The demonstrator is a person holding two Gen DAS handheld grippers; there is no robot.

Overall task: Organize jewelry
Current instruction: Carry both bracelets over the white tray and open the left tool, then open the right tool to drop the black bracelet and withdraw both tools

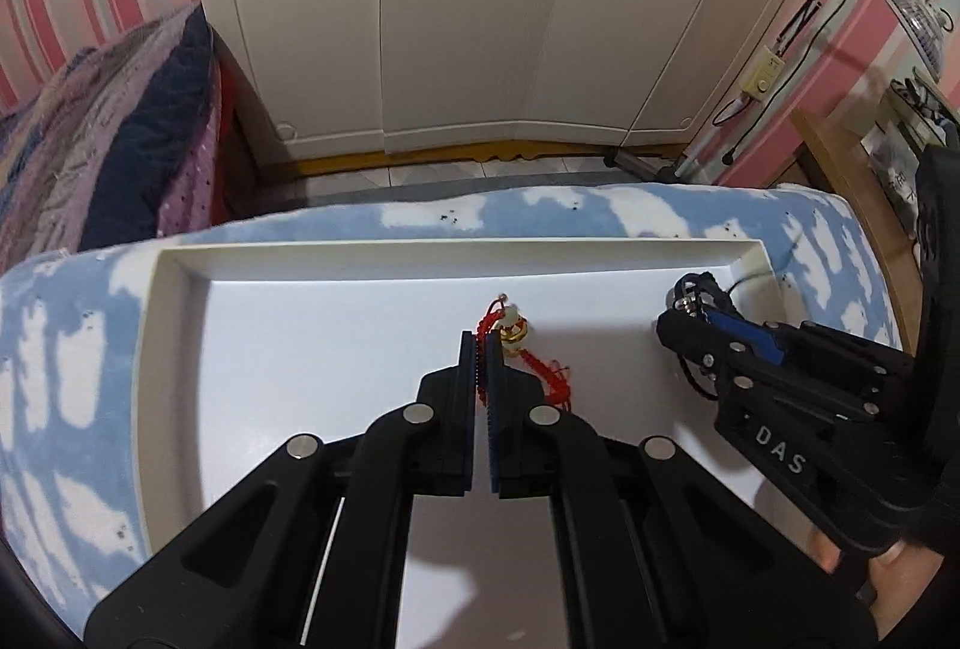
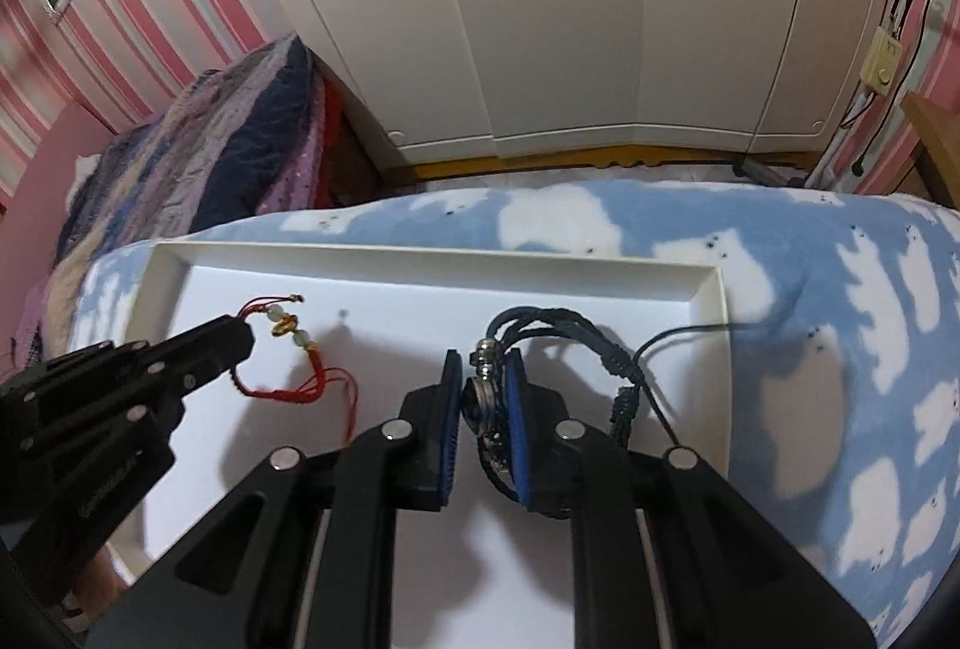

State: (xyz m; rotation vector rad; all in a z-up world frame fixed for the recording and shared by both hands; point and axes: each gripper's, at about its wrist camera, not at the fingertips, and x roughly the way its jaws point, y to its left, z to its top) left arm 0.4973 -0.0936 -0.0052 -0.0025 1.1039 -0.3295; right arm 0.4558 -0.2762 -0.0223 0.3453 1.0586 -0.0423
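Note:
A white tray (image 1: 180, 265) lies on a blue blanket with white bear shapes. My left gripper (image 1: 480, 343) is shut on a red cord bracelet (image 1: 510, 331) with pale beads and a gold charm, over the tray's middle. The same bracelet (image 2: 288, 328) hangs from the left gripper (image 2: 243, 340) in the right wrist view, its tassel trailing on the tray (image 2: 714, 289). My right gripper (image 2: 483, 367) is shut on a black braided cord bracelet (image 2: 564, 325) with metal beads, near the tray's right end. The right gripper (image 1: 684, 313) also shows at the right of the left wrist view.
A blue and white blanket (image 2: 840, 349) covers the surface around the tray. A purple patterned quilt (image 1: 108, 120) lies at the back left, white wardrobe doors (image 1: 420, 18) stand behind, and a wooden shelf (image 1: 840, 169) sits at the right.

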